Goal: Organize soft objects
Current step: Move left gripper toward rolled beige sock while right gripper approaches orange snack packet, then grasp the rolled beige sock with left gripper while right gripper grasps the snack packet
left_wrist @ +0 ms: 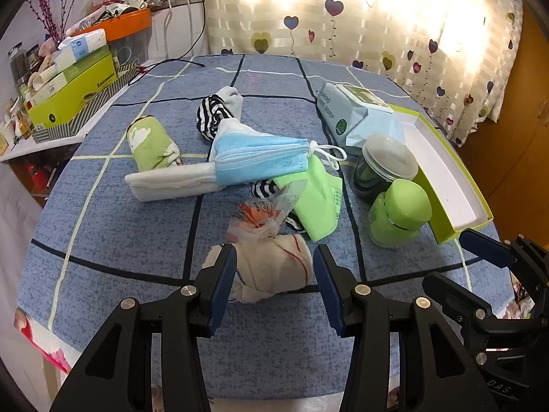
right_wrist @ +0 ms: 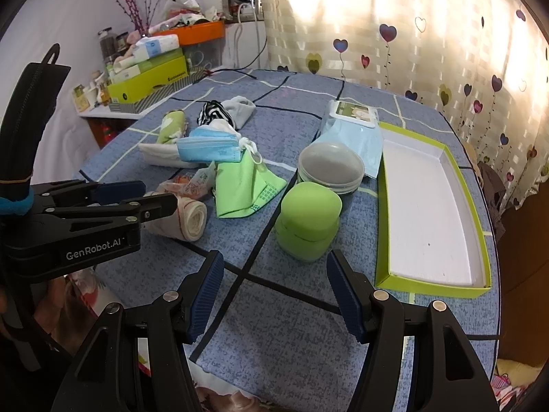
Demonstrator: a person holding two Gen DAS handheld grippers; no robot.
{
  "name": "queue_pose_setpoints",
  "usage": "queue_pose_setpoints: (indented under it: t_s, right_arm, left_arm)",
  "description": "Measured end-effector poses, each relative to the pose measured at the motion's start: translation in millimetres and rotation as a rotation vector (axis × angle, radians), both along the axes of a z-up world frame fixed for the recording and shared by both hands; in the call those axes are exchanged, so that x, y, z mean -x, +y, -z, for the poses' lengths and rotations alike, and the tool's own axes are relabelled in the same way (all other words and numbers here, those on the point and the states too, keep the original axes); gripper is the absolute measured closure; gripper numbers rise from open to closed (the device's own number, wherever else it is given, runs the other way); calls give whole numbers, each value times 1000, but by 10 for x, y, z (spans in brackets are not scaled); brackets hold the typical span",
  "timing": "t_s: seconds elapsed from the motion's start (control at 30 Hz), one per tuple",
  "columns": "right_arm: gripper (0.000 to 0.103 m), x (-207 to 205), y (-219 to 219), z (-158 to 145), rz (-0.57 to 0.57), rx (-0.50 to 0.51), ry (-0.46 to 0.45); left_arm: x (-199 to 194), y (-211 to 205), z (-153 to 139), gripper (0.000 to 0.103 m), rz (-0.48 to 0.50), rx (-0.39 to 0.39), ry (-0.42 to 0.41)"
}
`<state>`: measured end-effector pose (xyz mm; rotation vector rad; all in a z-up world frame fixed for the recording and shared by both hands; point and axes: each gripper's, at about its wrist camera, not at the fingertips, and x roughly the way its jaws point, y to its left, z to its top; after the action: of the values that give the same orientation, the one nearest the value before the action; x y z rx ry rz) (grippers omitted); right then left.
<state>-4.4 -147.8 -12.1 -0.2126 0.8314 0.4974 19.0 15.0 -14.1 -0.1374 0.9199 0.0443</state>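
Left wrist view: left hand-held gripper (left_wrist: 274,257) stands wide, its blue pads either side of a rolled white cloth (left_wrist: 274,267) with red stitching; contact with the pads cannot be told. Beyond it on the blue checked bench (left_wrist: 103,240): crumpled clear wrapper (left_wrist: 257,219), lime-green mask (left_wrist: 315,202), blue surgical mask (left_wrist: 260,163) over a folded white cloth (left_wrist: 171,180), green rolled sock (left_wrist: 151,142), striped sock (left_wrist: 214,115).

Right wrist view: right hand-held gripper (right_wrist: 274,292) wide, nothing between the pads, just short of a green-capped jar (right_wrist: 308,223). Clear-lidded tub (right_wrist: 331,166) behind it; wet-wipes pack (right_wrist: 353,127) further back. Empty green-edged box lid (right_wrist: 480,240) at right.
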Motion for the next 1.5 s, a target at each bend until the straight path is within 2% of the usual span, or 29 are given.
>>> queue_pose_setpoints:
  t_s: [1.07, 1.33, 1.5]
  right_arm:
    - [40, -7, 240, -170, -66, 13, -40]
    - [40, -67, 393, -165, -102, 15, -40]
    - [40, -112, 506, -125, -141, 18, -33]
  left_arm:
    - [11, 268, -61, 55, -53, 38, -16]
    - [43, 515, 1, 55, -73, 124, -19]
    - [44, 624, 29, 55, -102, 96, -14]
